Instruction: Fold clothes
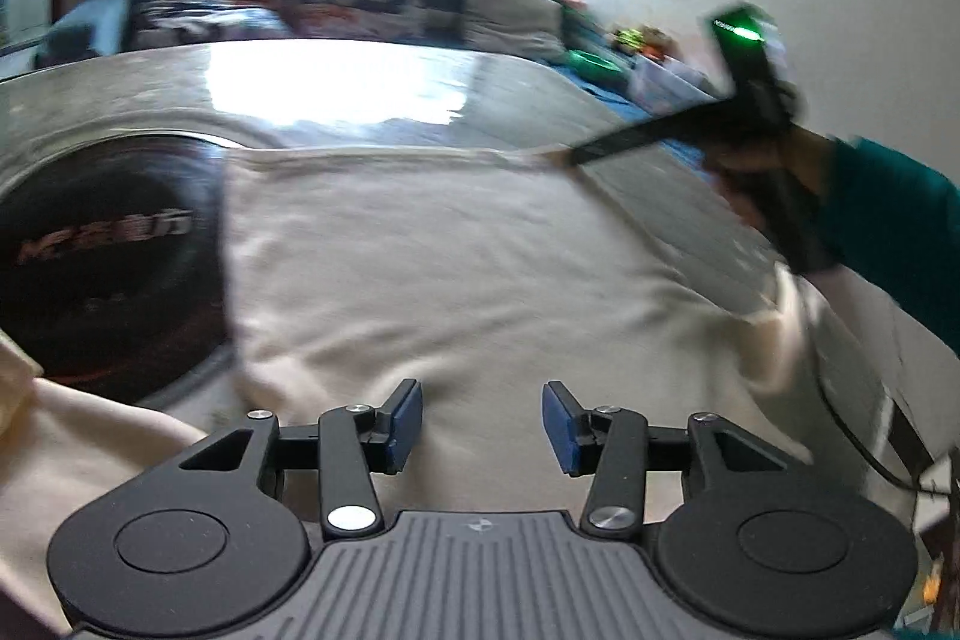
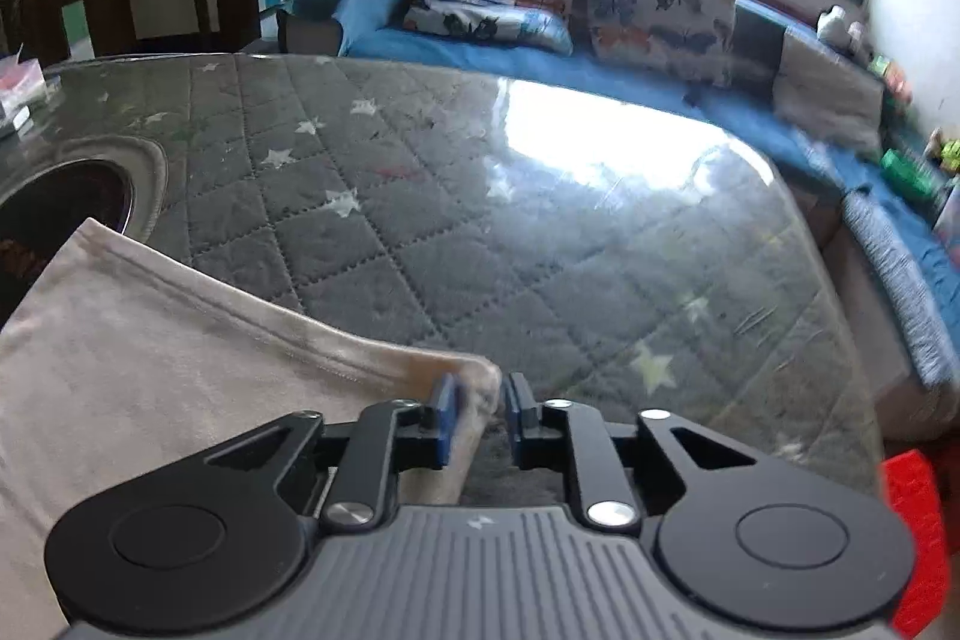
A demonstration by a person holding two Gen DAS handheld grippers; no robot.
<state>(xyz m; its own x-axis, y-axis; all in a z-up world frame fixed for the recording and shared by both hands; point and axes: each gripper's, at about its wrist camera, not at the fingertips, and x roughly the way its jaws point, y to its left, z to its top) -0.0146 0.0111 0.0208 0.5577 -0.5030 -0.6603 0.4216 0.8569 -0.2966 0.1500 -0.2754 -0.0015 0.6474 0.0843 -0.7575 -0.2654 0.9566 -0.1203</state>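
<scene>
Spreading across the quilted grey table, under its glossy clear cover, my cream garment lies mostly flat, one edge lapping the dark round inset on the table's left and a loose flap bunched toward my right sleeve. I judge the cloth sits this way so a hemmed edge can be drawn taut; whether that is smoothing before a fold or squaring one already made, I cannot tell. My right claw has its blue pads narrowed about the garment's far corner, cloth between them, though a gap shows on the right pad's side, so the grip looks light. My left claw hovers wide apart over the near part of the cloth, holding nothing. Only the left view shows the whole sheet and the right tool reaching the hem; only the right view shows the stitched hem and the pinched corner up close.
</scene>
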